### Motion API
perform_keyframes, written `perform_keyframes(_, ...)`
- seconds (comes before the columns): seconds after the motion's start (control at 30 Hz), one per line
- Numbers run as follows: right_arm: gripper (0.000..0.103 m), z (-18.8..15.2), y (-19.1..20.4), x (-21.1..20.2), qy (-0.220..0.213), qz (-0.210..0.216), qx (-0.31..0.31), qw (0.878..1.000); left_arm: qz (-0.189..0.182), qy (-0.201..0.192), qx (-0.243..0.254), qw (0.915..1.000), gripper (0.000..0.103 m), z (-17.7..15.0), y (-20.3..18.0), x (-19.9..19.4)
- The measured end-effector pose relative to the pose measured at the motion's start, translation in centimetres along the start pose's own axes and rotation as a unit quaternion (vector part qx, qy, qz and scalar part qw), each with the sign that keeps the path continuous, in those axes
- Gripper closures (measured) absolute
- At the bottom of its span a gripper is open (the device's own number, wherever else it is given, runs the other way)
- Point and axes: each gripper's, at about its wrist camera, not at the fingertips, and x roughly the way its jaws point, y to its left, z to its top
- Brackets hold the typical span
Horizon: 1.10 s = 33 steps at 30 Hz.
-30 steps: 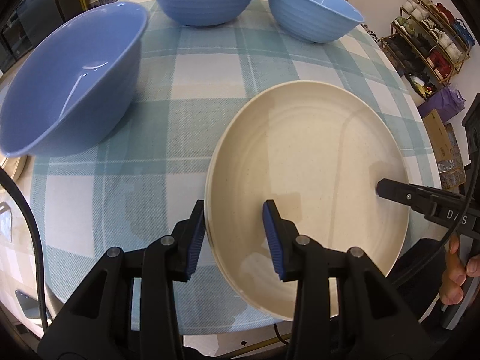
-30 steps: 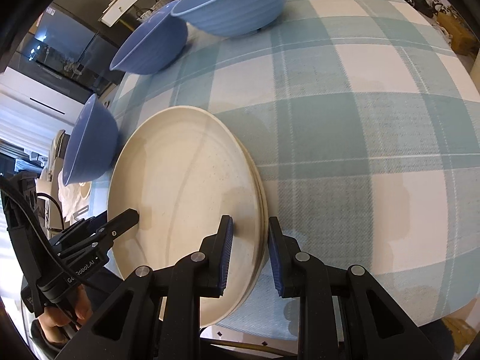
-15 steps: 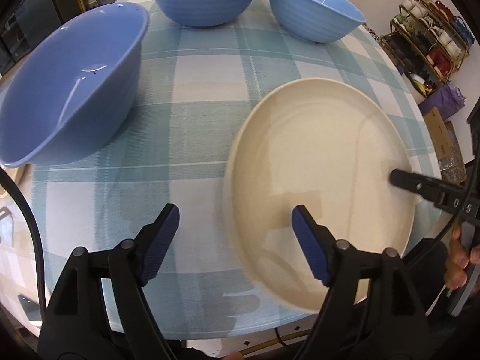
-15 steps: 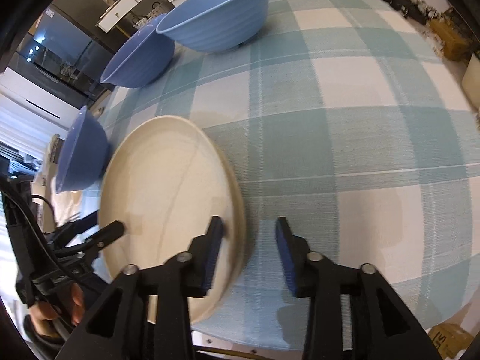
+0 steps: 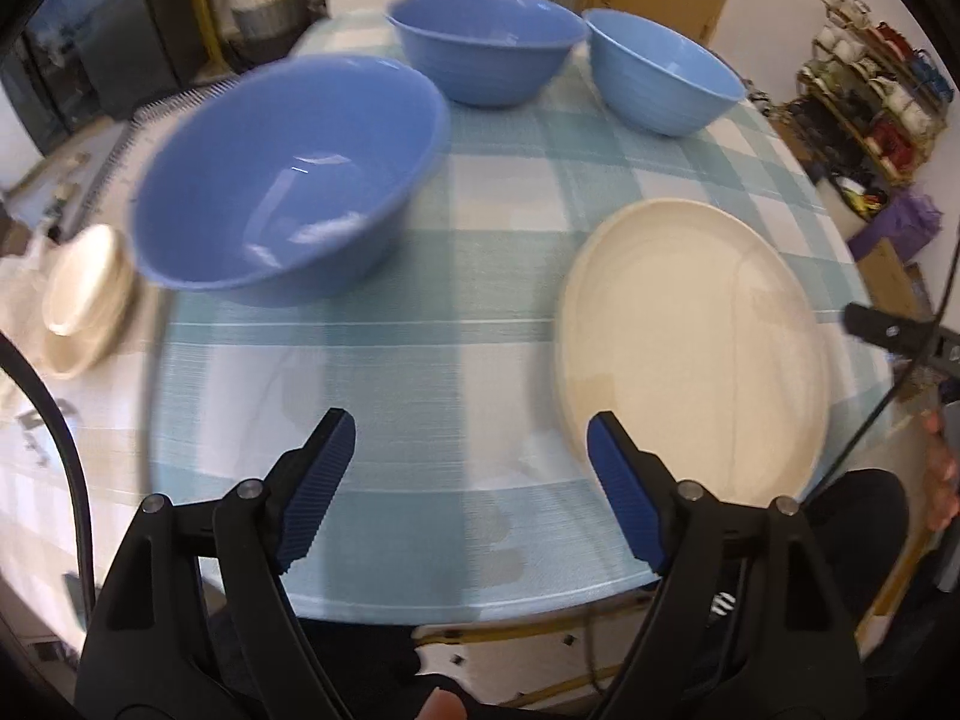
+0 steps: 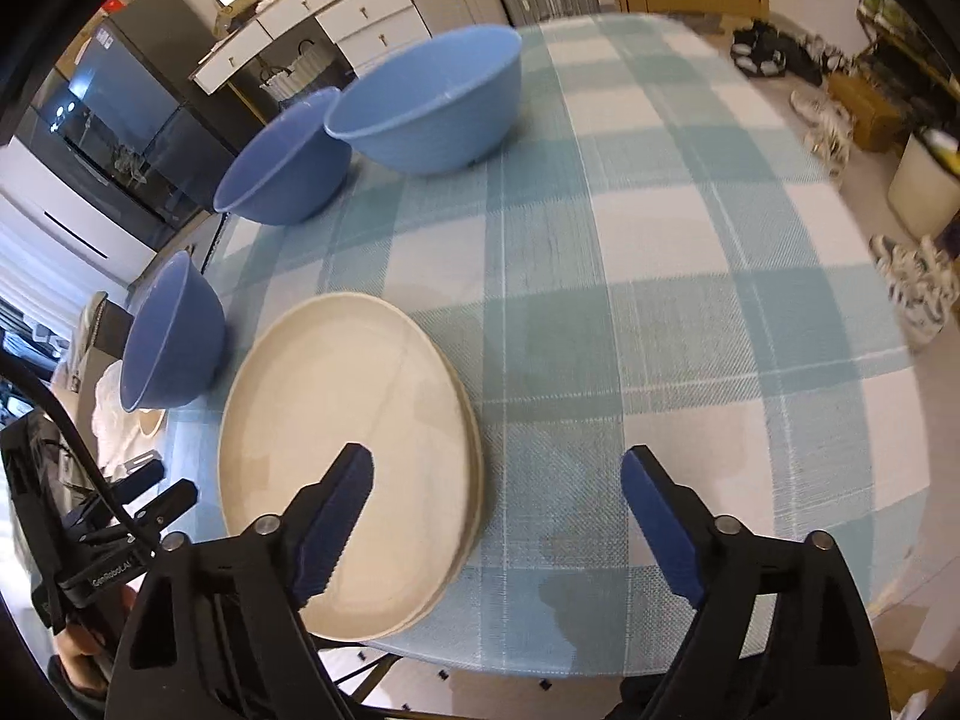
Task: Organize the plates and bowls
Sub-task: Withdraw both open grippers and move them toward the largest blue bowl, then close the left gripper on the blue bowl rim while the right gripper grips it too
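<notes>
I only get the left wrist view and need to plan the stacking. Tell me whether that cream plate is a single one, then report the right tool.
Observer: In the right wrist view the cream plate lies on a second plate, whose rim shows beneath it on the right side.
Operator: Now give me the right tool.
Observer: The right tool is open wide and holds nothing.
Operator: Say where it sits over the table.
Observer: Its left pad hangs over the plates, and the other pad is over the checked cloth.
</notes>
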Motion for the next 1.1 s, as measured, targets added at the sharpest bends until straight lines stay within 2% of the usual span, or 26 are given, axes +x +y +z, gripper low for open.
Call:
perform_keyframes(0.1,0.012,0.0,1.8,-1.3,-0.017,-0.020,-0.019,0.999,-0.001,-0.011,-0.002,0.9999,0.025,-0.3,1.1,-1.5)
perform_keyframes(0.4,0.005,0.8,8.5,-2.7,-0.044,-0.044,-0.077,0.995,0.028,-0.052,-0.023,0.9980,0.025,0.1,6.0,-5.4)
perform_keyframes(0.6,0.005,1.5,12.9,-1.6,-0.032,-0.064,-0.133,0.989,0.028,-0.056,-0.047,0.9969,0.025,1.1,9.5,-5.8)
perform_keyframes(0.8,0.005,2.3,16.8,-1.0,-0.035,-0.015,-0.176,0.984,0.034,-0.059,-0.064,0.9956,0.025,2.5,12.8,-5.5)
perform_keyframes(0.97,0.005,3.6,19.4,-0.3,-0.044,0.023,-0.186,0.981,0.038,-0.061,-0.079,0.9943,0.025,3.8,15.0,-5.1)
perform_keyframes(1.1,0.005,4.9,20.8,1.1,-0.033,0.057,-0.182,0.981,0.035,-0.057,-0.087,0.9940,0.025,5.0,16.1,-4.4)
